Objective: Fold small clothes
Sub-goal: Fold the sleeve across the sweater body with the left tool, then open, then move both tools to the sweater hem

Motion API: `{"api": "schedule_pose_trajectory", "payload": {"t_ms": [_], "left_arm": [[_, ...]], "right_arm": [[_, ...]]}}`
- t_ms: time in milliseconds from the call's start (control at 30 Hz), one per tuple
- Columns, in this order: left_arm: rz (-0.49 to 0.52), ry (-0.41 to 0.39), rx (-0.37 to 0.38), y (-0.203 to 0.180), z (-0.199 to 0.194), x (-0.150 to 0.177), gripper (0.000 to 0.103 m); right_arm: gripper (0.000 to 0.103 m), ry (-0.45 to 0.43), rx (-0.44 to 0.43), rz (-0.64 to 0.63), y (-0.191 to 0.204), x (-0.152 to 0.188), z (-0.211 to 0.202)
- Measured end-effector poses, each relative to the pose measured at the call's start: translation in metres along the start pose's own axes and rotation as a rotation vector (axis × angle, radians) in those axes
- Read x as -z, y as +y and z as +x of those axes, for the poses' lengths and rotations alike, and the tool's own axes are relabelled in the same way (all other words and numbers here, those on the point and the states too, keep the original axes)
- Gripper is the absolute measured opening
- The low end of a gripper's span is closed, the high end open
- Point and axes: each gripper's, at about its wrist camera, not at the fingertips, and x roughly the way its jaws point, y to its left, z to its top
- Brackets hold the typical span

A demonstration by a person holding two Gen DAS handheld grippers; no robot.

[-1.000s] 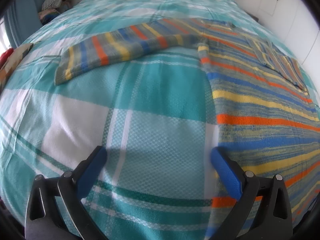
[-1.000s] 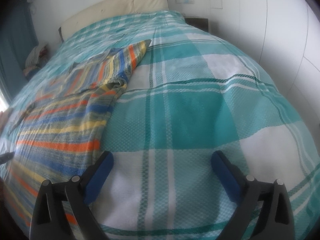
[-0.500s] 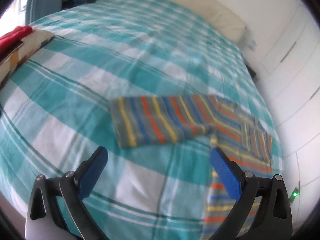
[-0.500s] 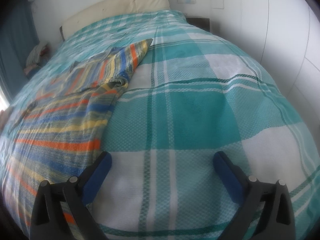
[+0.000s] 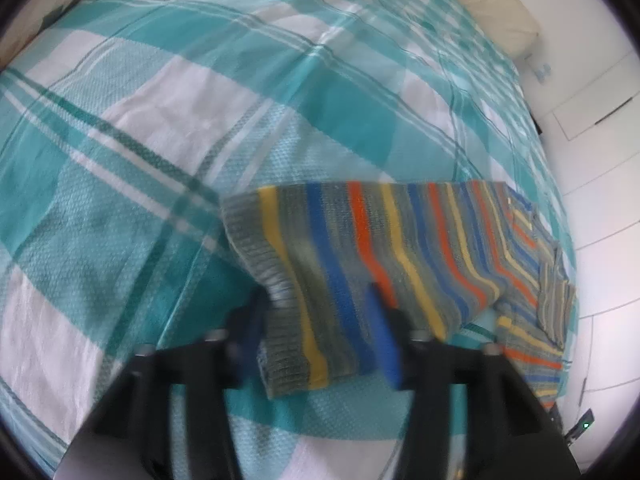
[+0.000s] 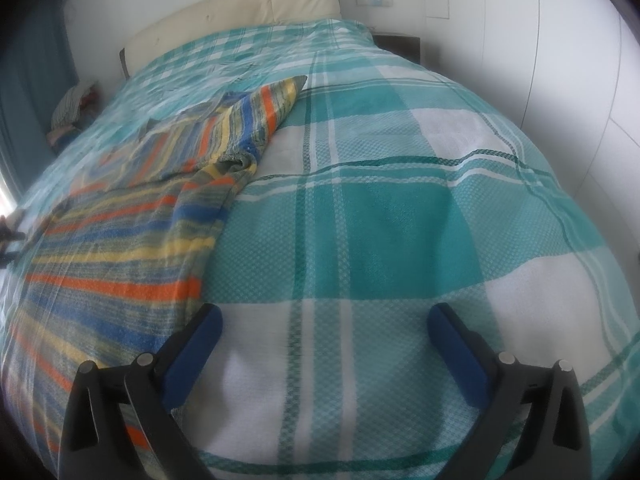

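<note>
A small striped sweater (image 6: 120, 232) in grey, blue, orange and yellow lies flat on the teal and white checked bedspread (image 6: 400, 200). Its left sleeve (image 5: 352, 240) stretches out sideways. My left gripper (image 5: 316, 332) straddles the ribbed cuff end of that sleeve, and its jaws are closing with the cuff between them; the cloth puckers up beside one blue finger (image 5: 250, 332). The picture is blurred there. The other sleeve (image 6: 256, 120) lies folded over the sweater's body. My right gripper (image 6: 324, 332) hangs open over bare bedspread just right of the sweater's edge, holding nothing.
A cream headboard (image 6: 240, 8) closes the far end of the bed. White cupboard doors (image 6: 580, 40) run along the right side. A heap of clothes (image 6: 72, 104) sits beyond the bed's far left edge. Bedspread extends right of the sweater.
My left gripper has swung out along the sleeve to its cuff and its jaws have narrowed around it. The right gripper has stayed where it was, open.
</note>
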Motion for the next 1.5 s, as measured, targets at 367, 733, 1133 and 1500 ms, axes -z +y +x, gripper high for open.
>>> {"api": "schedule_pose_trajectory", "payload": {"t_ms": [367, 733, 1133, 1500], "left_arm": [[0.419, -0.189, 0.068, -0.22, -0.078, -0.032, 0.003], [0.613, -0.06, 0.189, -0.375, 0.018, 0.036, 0.085], [0.609, -0.212, -0.149, -0.243, -0.036, 0.055, 0.096], [0.385, -0.198, -0.213, -0.121, -0.027, 0.118, 0.099]], "right_arm": [[0.103, 0.005, 0.0, -0.004, 0.0, 0.0, 0.001], [0.103, 0.002, -0.008, -0.002, -0.001, -0.001, 0.002], [0.103, 0.011, -0.002, -0.01, -0.001, -0.001, 0.003], [0.103, 0.008, 0.015, -0.018, 0.001, -0.001, 0.006]]}}
